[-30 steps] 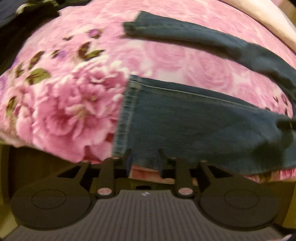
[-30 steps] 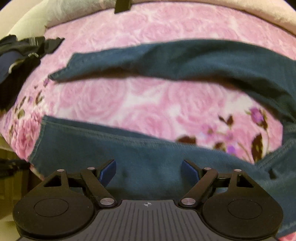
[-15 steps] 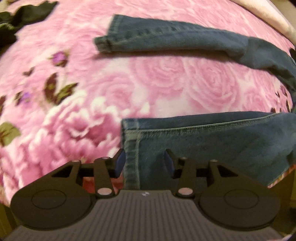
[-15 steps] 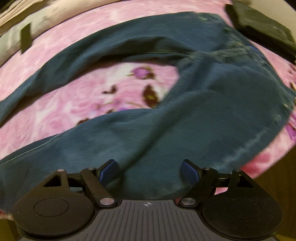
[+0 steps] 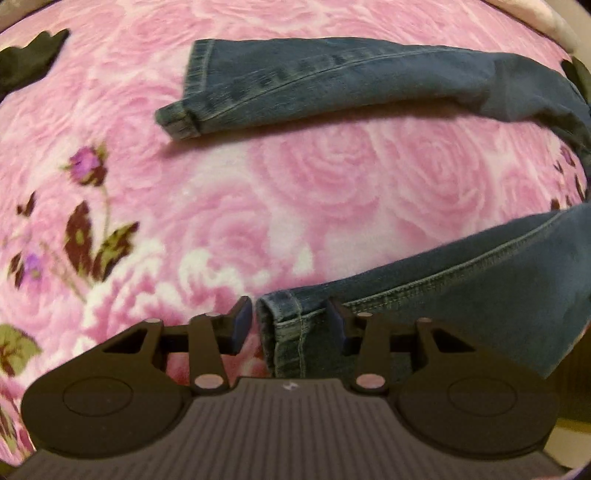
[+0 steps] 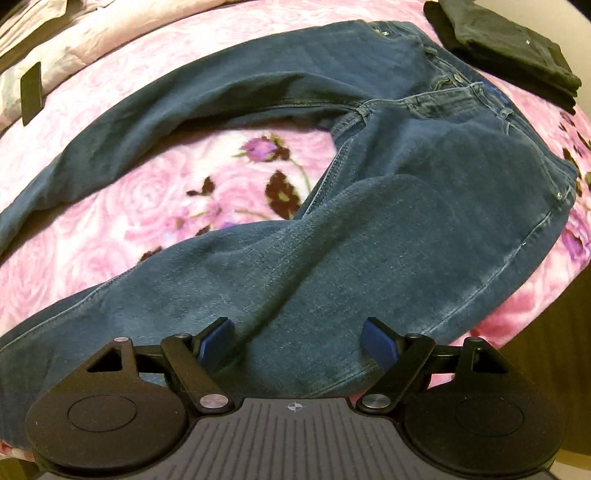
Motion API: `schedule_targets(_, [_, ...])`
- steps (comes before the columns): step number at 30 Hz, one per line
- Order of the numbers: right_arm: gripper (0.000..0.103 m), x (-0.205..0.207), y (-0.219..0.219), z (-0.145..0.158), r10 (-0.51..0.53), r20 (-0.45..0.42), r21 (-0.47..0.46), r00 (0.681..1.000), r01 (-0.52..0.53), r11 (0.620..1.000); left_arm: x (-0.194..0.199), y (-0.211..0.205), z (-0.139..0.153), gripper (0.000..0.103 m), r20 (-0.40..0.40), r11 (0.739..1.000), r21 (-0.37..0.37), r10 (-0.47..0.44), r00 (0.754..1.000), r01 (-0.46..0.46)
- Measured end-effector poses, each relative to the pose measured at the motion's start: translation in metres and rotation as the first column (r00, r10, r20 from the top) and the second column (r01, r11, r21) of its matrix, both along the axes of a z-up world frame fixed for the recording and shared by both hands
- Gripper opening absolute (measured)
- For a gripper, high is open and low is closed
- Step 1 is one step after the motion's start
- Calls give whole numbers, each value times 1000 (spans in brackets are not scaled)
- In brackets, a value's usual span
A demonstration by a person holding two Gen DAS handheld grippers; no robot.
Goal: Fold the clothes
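A pair of blue jeans (image 6: 388, 229) lies spread on a pink floral blanket (image 5: 332, 184), legs apart. In the left wrist view the near leg's hem (image 5: 284, 325) sits between the fingers of my left gripper (image 5: 290, 326), which is open around it. The far leg (image 5: 332, 85) lies across the top with its cuff turned up. In the right wrist view my right gripper (image 6: 297, 341) is open, its blue pads on either side of the thigh of the near leg. The waistband (image 6: 461, 92) is at the upper right.
A folded black garment (image 6: 509, 51) lies beyond the waistband at the top right. Another dark garment (image 5: 29, 62) lies at the blanket's far left. Pale bedding (image 6: 92, 33) with a black tag (image 6: 31, 92) lies at the back. The blanket's edge drops off at the lower right (image 6: 517, 306).
My left gripper has moved forward onto the bed, keeping the near leg's hem between its open fingers. My right gripper has swung right along the near leg toward the hip.
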State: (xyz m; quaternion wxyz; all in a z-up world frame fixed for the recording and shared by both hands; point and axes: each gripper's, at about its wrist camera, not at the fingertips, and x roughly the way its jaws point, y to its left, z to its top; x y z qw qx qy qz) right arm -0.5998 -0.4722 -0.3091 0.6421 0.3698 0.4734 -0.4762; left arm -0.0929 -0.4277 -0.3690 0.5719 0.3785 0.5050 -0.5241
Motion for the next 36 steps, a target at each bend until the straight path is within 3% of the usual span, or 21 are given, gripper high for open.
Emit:
schedule_targets(1, [81, 0, 0, -1, -6, -1, 0, 1000, 6, 1000, 0, 0, 3, 9, 6, 1000, -9, -1, 1000, 1])
schedule_targets(3, [81, -4, -1, -4, -26, 0, 6, 1000, 27, 1000, -1, 2, 10, 8, 19, 1000, -30, -3, 1000, 4])
schedule_targets(6, [81, -11, -3, -3, -53, -4, 7, 999, 53, 999, 3, 14, 44, 8, 42, 993, -117, 9, 999, -4])
schedule_targets(9, [81, -15, -3, -2, -50, -10, -12, 999, 50, 999, 20, 28, 68, 8, 23, 985, -141, 106, 994, -101])
schedule_targets(13, [81, -26, -6, -9, -103, 3, 4, 995, 103, 995, 19, 38, 44, 7, 35, 994, -4, 112, 993, -112])
schedule_targets(16, [81, -41, -9, -14, -170, 20, 23, 985, 170, 985, 13, 30, 30, 7, 79, 996, 20, 86, 993, -88])
schedule_targets(22, [81, -77, -12, -16, -247, 21, 30, 969, 246, 969, 11, 11, 33, 7, 131, 1000, 26, 12, 991, -15])
schedule_targets(28, [81, -78, -7, -10, -207, 27, -9, 978, 208, 978, 5, 21, 18, 3, 192, 984, 174, -61, 979, 27])
schedule_targets(32, [81, -44, -10, 8, -94, 51, -97, 994, 99, 990, 15, 11, 42, 14, 262, 994, 90, -76, 962, 55])
schedule_targets(35, [81, -15, -17, 19, -16, 79, -146, 997, 28, 989, 16, -9, 60, 35, 324, 990, 0, -134, 937, 142])
schedule_targets(36, [81, -4, -21, 22, 16, 85, -163, 996, -2, 987, 14, -17, 63, 38, 326, 985, -27, -154, 933, 172])
